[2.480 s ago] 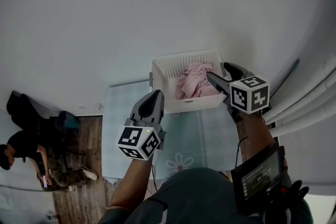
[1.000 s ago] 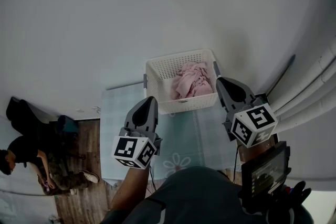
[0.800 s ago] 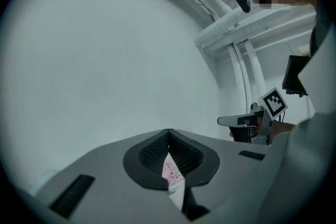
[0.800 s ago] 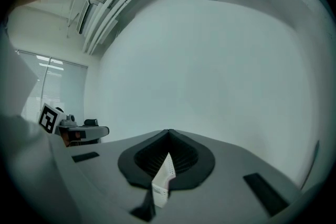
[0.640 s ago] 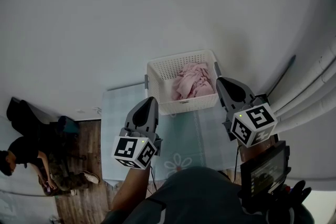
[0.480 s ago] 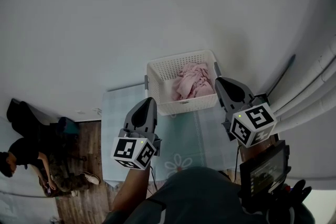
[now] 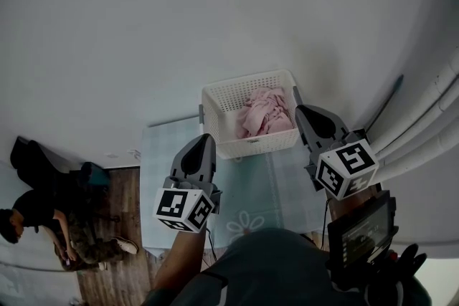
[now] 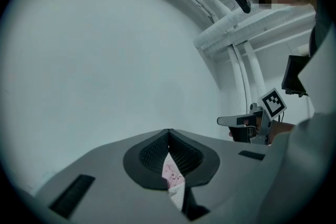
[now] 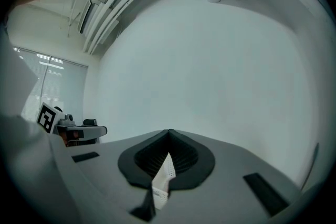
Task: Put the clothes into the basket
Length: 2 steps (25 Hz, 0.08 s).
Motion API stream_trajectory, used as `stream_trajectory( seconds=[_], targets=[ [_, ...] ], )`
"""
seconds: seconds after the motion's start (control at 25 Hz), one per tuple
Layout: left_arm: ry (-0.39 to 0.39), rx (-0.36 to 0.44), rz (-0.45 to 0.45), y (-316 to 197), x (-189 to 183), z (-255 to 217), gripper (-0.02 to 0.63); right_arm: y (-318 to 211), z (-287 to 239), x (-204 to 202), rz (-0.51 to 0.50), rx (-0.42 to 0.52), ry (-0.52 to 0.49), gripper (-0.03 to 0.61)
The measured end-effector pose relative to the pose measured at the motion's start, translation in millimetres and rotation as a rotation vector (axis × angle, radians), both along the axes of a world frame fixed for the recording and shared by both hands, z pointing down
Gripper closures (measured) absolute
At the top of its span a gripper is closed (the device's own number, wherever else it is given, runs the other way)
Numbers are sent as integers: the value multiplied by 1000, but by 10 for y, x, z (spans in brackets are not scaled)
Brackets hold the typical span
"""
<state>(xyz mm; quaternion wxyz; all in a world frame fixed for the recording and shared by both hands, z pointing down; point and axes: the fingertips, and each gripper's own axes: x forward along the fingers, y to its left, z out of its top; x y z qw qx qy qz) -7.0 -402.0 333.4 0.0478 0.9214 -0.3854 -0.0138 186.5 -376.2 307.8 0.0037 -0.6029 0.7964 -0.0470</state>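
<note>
Head view, looking steeply down: a white slatted basket (image 7: 258, 143) sits at the far end of a pale blue mat (image 7: 251, 190) with a flower print, close against the grey wall (image 7: 215, 11). The pink clothes (image 7: 265, 115) lie bunched inside the basket, towards its right side, with bare white bottom showing at its left.

The left gripper (image 7: 201, 143) hovers over the mat on the near-left side of the basket, apart from it and pointing towards it. In the left gripper view its jaws are drawn together at the tips, with only a thin slit between the pads; nothing is clamped there, and a sliver of pink cloth and basket wall shows through from beyond.

The right gripper (image 7: 310, 115) hangs just beside the basket's right near corner. Its jaws are likewise closed and empty, and white slatted basket wall shows through the slit.

White pipes (image 7: 430, 125) run along the right. At the far left a person (image 7: 43, 218) sits low on a wooden floor.
</note>
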Motion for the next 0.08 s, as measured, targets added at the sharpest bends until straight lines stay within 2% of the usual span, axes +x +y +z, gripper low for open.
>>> stream_trajectory(
  seconds=[0.08],
  targets=[
    [0, 2, -2, -2, -19, 0, 604, -3, -1, -1, 3, 1, 2, 565]
  ],
)
